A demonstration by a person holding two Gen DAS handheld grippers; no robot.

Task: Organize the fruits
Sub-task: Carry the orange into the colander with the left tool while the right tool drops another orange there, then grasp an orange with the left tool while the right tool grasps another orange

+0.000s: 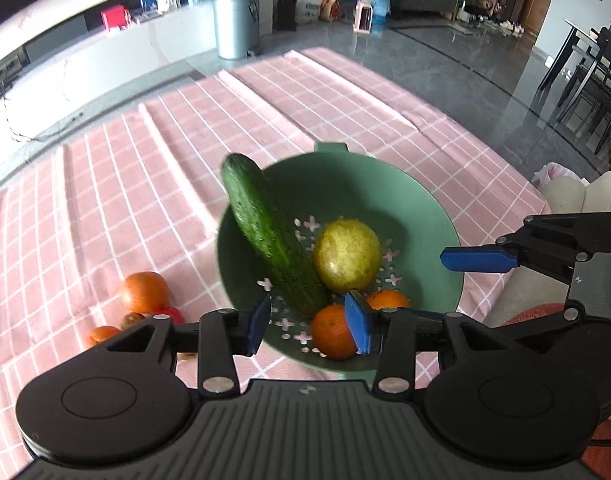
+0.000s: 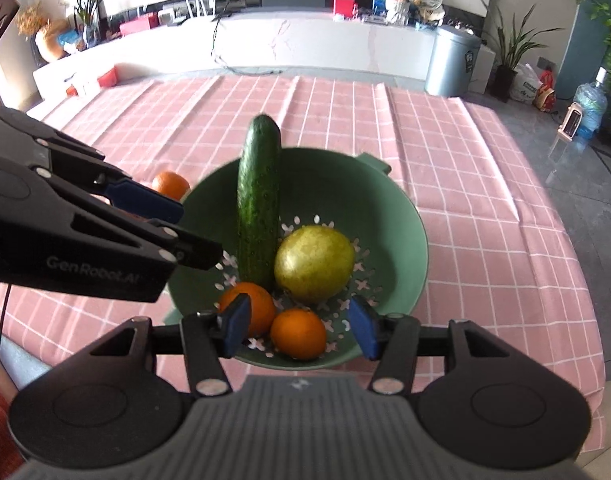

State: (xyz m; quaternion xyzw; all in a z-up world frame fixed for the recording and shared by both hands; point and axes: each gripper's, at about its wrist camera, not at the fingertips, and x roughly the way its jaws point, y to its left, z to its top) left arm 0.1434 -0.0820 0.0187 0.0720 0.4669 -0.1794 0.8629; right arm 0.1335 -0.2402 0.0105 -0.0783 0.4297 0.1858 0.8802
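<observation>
1. Pink checked cloth point(image 1: 153, 168) covers the table, with a green colander point(image 1: 425, 216) at centre frame in both views.
2. Inside it a cucumber point(image 1: 269, 236) leans on the rim, likely too long to lie flat, beside a yellow-green fruit point(image 1: 347, 254) and two oranges point(image 2: 299, 332).
3. Both claws hover empty above the near rim: left gripper point(image 1: 311, 322) and right gripper point(image 2: 299, 326) each have jaws apart, gripping nothing.
4. Only the left wrist view shows the loose pile at lower left: a large orange point(image 1: 143, 292) and smaller fruits, probably next to collect.
</observation>
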